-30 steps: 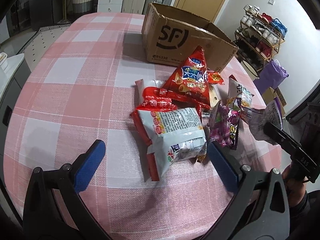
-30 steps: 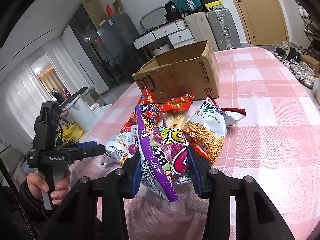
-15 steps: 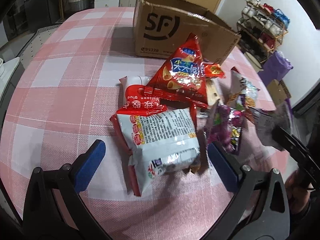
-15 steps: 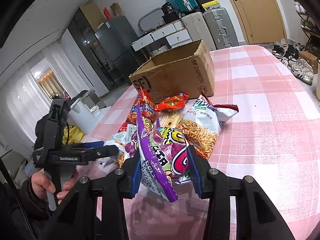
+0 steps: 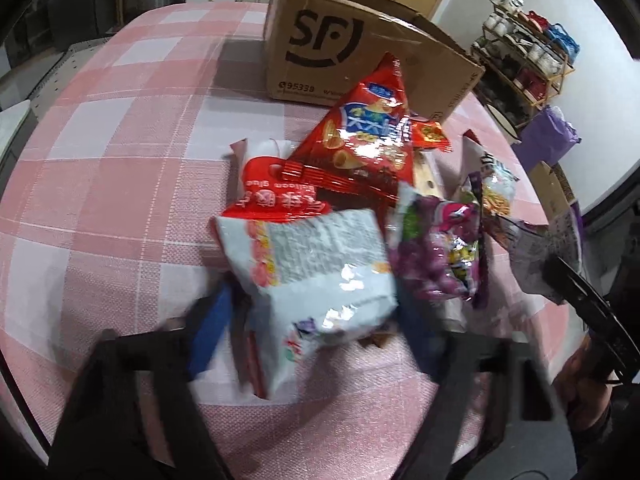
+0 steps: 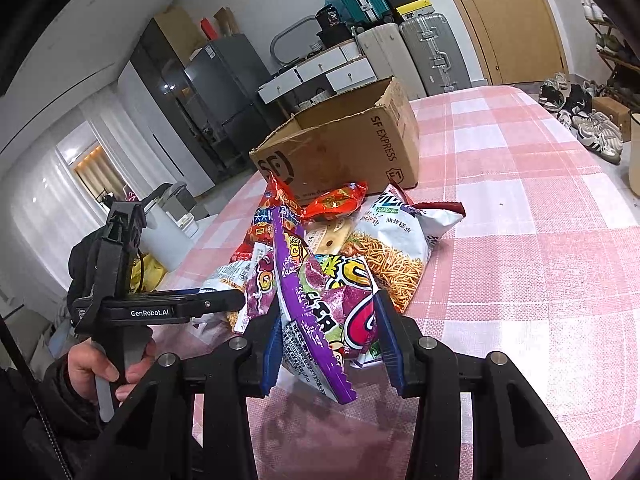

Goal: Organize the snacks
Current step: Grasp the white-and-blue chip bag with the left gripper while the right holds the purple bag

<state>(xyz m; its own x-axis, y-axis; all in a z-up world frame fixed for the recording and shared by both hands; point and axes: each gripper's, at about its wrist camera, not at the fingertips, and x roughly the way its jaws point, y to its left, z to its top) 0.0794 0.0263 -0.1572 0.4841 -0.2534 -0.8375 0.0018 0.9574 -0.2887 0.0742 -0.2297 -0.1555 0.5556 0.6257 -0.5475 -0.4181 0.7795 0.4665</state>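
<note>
Two hand-held grippers worked the snack pile in front of the cardboard box.

The right hand-held gripper was clamped on the purple bag, which hung just above the surface at the pile's near edge, well short of the box. The left hand-held gripper was blurred; its pads flanked the white bag, but contact could not be confirmed, so its state cannot be told. The red triangular bag leaned nearest the box. Judged step: pick-up, with transfer not begun. The next move likely calls for lifting the purple bag clear of the pile and carrying it over the box rim before release.
</note>
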